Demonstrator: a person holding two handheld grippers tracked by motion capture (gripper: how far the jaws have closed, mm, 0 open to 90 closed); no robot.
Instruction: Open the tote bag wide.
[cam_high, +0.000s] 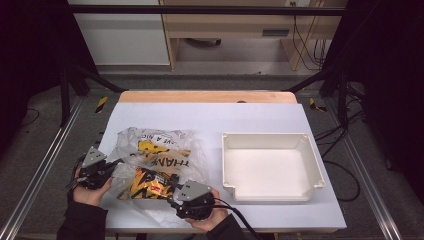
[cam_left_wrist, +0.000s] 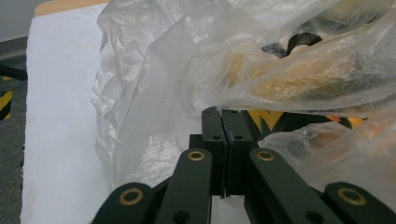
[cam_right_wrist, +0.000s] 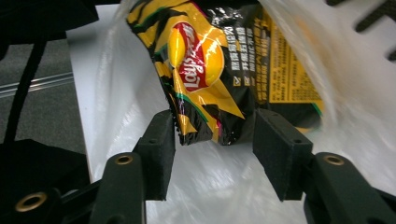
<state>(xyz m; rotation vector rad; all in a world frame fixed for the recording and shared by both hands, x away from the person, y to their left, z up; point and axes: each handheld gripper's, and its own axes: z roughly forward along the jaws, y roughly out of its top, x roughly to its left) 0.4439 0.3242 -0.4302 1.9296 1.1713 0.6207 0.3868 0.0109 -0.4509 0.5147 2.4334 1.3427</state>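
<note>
1. High view: a crumpled clear plastic bag (cam_high: 155, 155) with printed lettering lies on the left half of the white-covered bench (cam_high: 260, 120), and a black-and-yellow chip packet (cam_high: 150, 184) sits in its near end. An empty white tray (cam_high: 310, 175) stands well apart to the right. The left hand-held gripper (cam_high: 111, 167) is at the bag's left edge; the right hand-held gripper (cam_high: 175, 199) points at the packet from the near side.

2. Left gripper view: the left hand-held gripper (cam_left_wrist: 223, 116) has its jaws pressed fully together, with a fold of the plastic bag (cam_left_wrist: 154, 93) apparently pinched at their tips. It seems to be pinning the bag in place.

3. Right gripper view: the right hand-held gripper (cam_right_wrist: 215, 135) stands about half open. The bottom corner of the chip packet (cam_right_wrist: 205, 70) lies between its pads (cam_right_wrist: 280, 149), near the left one, but nothing presses on it, so the packet is not held.

4. Judgement: the step in hand looks like drawing the packet out of the bag, probably for the tray. The next move calls for closing the right jaws squarely on the packet's crimped end, clear of the bag film, while the left grip keeps the bag from following.
</note>
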